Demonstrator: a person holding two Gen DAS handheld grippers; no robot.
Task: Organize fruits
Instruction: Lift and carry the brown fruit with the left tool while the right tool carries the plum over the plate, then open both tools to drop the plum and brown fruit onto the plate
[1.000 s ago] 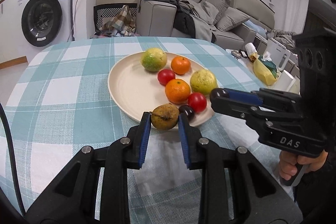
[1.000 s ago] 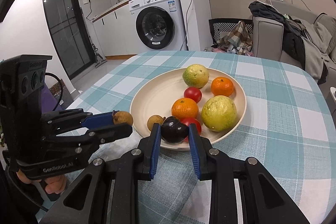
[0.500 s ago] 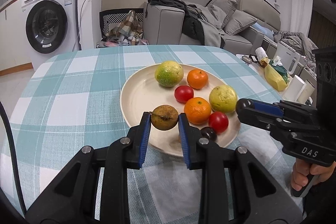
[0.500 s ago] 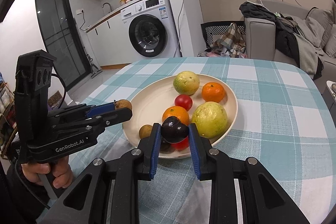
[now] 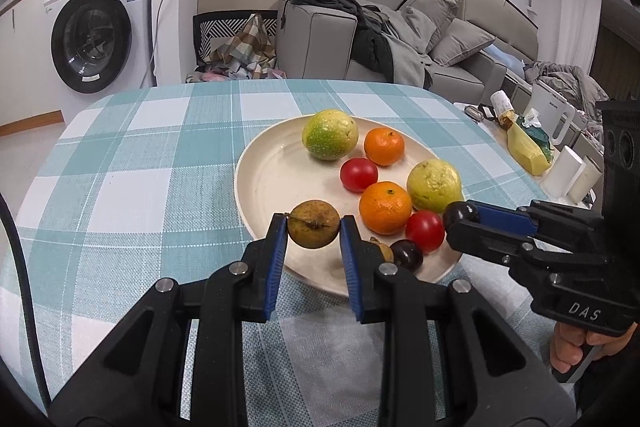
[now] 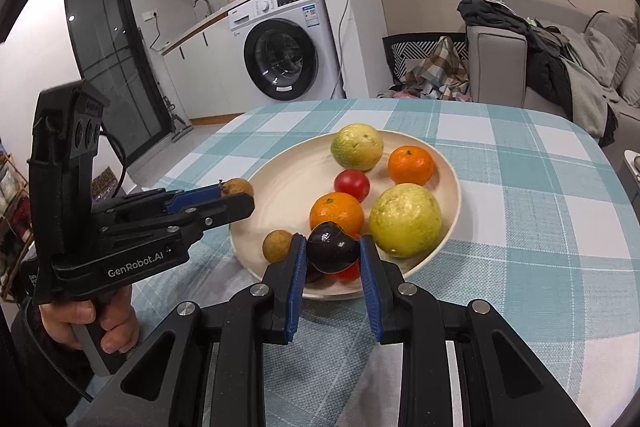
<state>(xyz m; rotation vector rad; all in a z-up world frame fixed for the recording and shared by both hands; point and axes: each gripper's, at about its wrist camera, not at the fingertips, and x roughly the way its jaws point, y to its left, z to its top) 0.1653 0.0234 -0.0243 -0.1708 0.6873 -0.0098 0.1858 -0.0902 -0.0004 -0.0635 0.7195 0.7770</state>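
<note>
Item: left gripper (image 5: 314,229) — blue-padded fingers pinched a brown, rough-skinned round fruit (image 5: 314,229) by its sides, held above the near left rim of the plate (image 5: 264,183). In the right wrist view the same gripper (image 6: 236,193) reached in from the left, the brown fruit (image 6: 239,187) at its tip, just outside the plate's (image 6: 280,187) left rim.

Item: right gripper (image 6: 333,253) — fingers clamped on a dark purple, glossy round fruit (image 6: 333,253), held over the near edge of the plate. In the left wrist view this gripper (image 5: 460,215) entered from the right with the dark fruit (image 5: 459,213) at its tip, close to the right-hand red tomato (image 5: 425,231).

Item: cream round plate, set on a teal-and-white checked tablecloth (image 5: 140,167). Contents, from the left wrist view:
- green-yellow citrus (image 5: 330,140), far side
- small orange (image 5: 384,146), just right of it
- red tomato (image 5: 359,174), centre
- larger orange (image 5: 385,207), near centre, touching the right-hand tomato
- yellow-green knobbly fruit (image 5: 434,185), right side
- second dark purple fruit (image 5: 407,255), near rim
- small brown fruit (image 5: 382,250), partly hidden behind the left gripper's right finger; seen clear in the right wrist view (image 6: 277,245) at the near left of the plate.

Surroundings: white washing machine (image 5: 100,27) at far left — grey sofa (image 5: 400,51) heaped with clothing behind the table. A yellow bag (image 5: 524,151) and white kettle (image 5: 554,117) stood off the table's right side.
</note>
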